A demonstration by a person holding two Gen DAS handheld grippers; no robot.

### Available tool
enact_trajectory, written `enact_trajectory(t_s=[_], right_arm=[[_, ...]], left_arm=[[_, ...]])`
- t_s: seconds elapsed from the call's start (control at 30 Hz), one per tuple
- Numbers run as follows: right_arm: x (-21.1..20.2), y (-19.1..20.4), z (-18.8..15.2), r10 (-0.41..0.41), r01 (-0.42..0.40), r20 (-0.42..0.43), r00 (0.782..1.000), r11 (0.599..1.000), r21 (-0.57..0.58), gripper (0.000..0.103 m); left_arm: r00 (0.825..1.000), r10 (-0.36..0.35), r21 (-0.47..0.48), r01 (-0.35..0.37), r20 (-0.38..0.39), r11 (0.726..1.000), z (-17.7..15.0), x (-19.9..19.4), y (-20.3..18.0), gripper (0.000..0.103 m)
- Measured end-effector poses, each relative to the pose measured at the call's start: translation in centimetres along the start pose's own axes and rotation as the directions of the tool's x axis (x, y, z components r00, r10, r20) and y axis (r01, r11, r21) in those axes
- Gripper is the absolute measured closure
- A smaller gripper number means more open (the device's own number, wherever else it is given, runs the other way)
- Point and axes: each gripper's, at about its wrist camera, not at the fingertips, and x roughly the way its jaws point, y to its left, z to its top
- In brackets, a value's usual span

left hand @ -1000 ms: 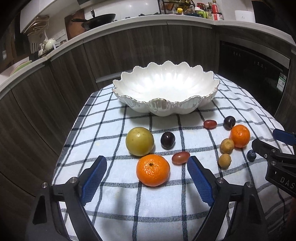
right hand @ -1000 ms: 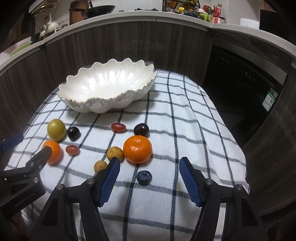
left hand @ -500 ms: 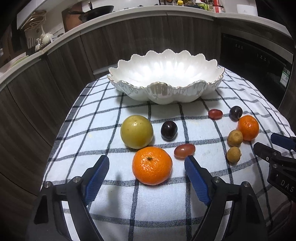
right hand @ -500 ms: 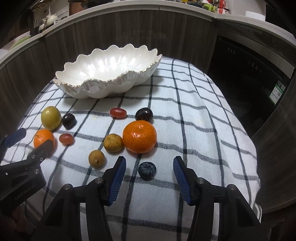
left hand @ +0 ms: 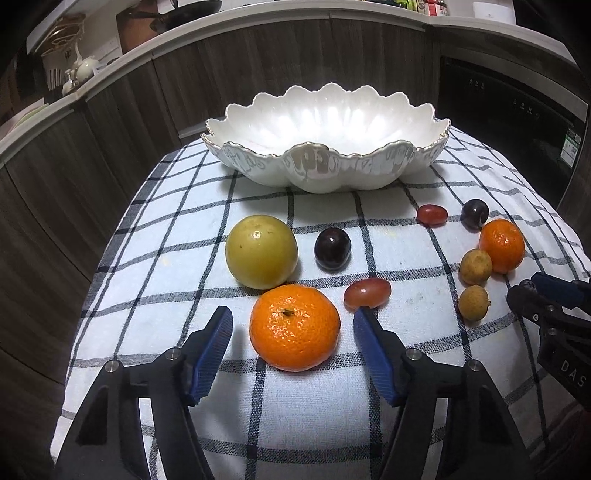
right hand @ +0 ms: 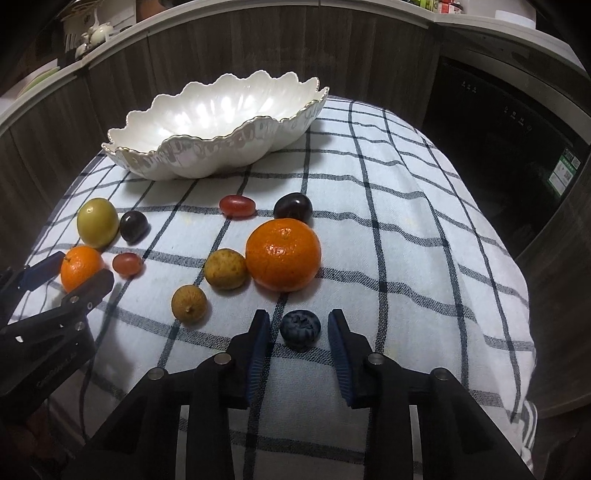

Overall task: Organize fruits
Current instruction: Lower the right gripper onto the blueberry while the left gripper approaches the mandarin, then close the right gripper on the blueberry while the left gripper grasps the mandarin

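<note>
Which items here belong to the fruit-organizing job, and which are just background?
Job: white scalloped bowl; orange between the left gripper pads; blueberry between the right gripper pads; second orange, yellow-green fruit, grapes, longans.
Background: checked cloth, frying pan, dark appliance door.

I saw a white cloth (left hand: 177, 229) checked with dark lines covering the surface. The scalloped bowl (left hand: 325, 162) was pearly white with a gold-edged rim. Two mandarins (left hand: 294, 328) (right hand: 283, 254) were orange, one round fruit (left hand: 261, 252) yellow-green, the blueberry (right hand: 299, 328) dark blue, two grapes (left hand: 367, 293) (left hand: 432, 214) red. Gripper fingers (left hand: 214, 350) were black with blue pads. The cabinets (left hand: 110, 129) were dark wood-grain.
</note>
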Motion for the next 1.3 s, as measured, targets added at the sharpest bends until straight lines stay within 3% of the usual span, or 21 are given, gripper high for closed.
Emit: enact_trajectory(t_s=[0.1, 0.17, 0.27, 0.63, 1.3], right_arm=[[0.0, 0.0, 0.0, 0.002, -0.002, 0.003, 1.000, 1.000, -0.002, 0.075], [0.0, 0.1, 0.0, 0.002, -0.002, 0.006, 1.000, 1.000, -0.007, 0.080], [0.0, 0.0, -0.1, 0.007, -0.007, 0.006, 1.000, 1.000, -0.004, 0.080], [-0.6, -0.1, 0.1, 0.007, -0.007, 0.020, 1.000, 1.000, -0.005, 0.080], [-4.6, -0.5, 1.1, 0.005, -0.005, 0.119, 0.993, 1.000, -0.001, 0.080]], left_arm=[[1.000, -0.012, 0.007, 0.012, -0.016, 1.000, -0.1, 0.3, -0.1, 0.049], [1.000, -0.016, 0.004, 0.016, -0.014, 1.000, -0.2, 0.3, -0.1, 0.052], [1.000, -0.007, 0.006, 0.008, -0.013, 1.000, -0.2, 0.3, -0.1, 0.056], [1.000, -0.008, 0.005, 0.008, -0.015, 1.000, -0.2, -0.1, -0.1, 0.057], [1.000, -0.004, -0.013, 0.004, 0.022, 1.000, 0.7, -4.7, -0.1, 0.058]])
